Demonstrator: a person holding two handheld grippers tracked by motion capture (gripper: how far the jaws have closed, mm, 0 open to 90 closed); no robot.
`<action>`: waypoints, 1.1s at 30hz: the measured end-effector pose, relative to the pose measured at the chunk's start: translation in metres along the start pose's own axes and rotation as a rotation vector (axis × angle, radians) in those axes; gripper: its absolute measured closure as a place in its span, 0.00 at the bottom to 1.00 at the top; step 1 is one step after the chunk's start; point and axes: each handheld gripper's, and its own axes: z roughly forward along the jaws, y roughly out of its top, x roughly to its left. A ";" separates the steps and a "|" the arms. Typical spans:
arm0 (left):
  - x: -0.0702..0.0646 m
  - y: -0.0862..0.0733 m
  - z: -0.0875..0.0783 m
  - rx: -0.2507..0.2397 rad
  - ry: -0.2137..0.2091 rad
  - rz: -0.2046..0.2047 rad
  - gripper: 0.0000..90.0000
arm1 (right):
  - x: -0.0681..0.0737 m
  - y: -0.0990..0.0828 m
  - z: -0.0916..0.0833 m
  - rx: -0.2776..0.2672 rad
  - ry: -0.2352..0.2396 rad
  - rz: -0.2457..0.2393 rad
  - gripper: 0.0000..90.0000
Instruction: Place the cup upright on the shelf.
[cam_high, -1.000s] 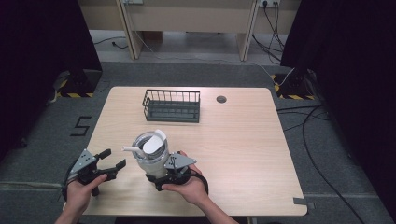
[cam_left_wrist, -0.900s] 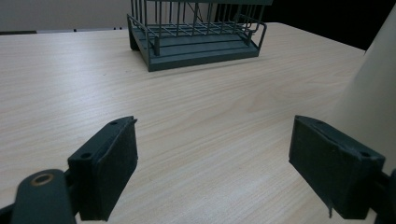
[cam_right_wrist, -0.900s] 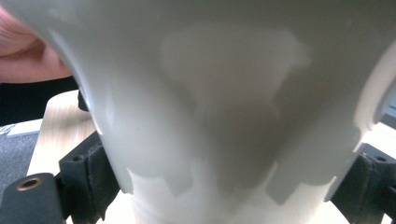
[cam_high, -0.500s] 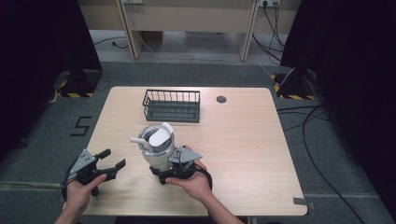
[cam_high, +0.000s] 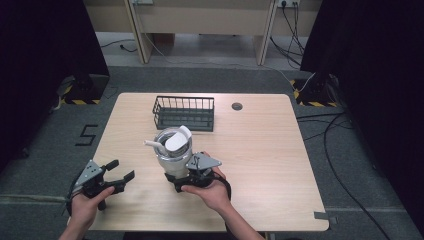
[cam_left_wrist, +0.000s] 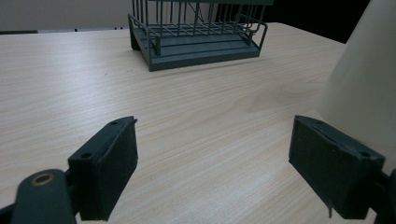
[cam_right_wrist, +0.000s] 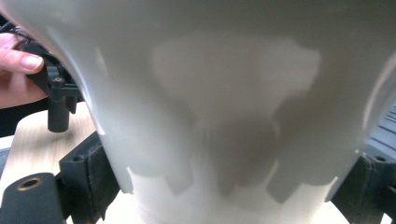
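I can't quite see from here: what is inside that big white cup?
From the high view, the tall white plastic cup holds a white scoop-like piece and a white straw-like stick poking over its rim. The cup's wall and those pieces hide whatever lies deeper.

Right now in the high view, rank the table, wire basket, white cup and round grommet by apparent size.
1. table
2. wire basket
3. white cup, held up nearer the camera, so its place against the basket is unsure
4. grommet
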 end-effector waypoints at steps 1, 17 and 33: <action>0.000 0.000 0.000 0.000 0.000 0.000 0.16 | -0.001 0.001 -0.001 -0.002 -0.006 0.004 0.13; 0.000 0.000 0.000 -0.001 0.002 -0.003 0.16 | -0.019 0.010 -0.009 -0.028 -0.066 0.008 0.13; 0.001 0.000 0.000 -0.002 0.004 -0.008 0.16 | -0.054 0.024 -0.018 -0.055 -0.166 0.031 0.13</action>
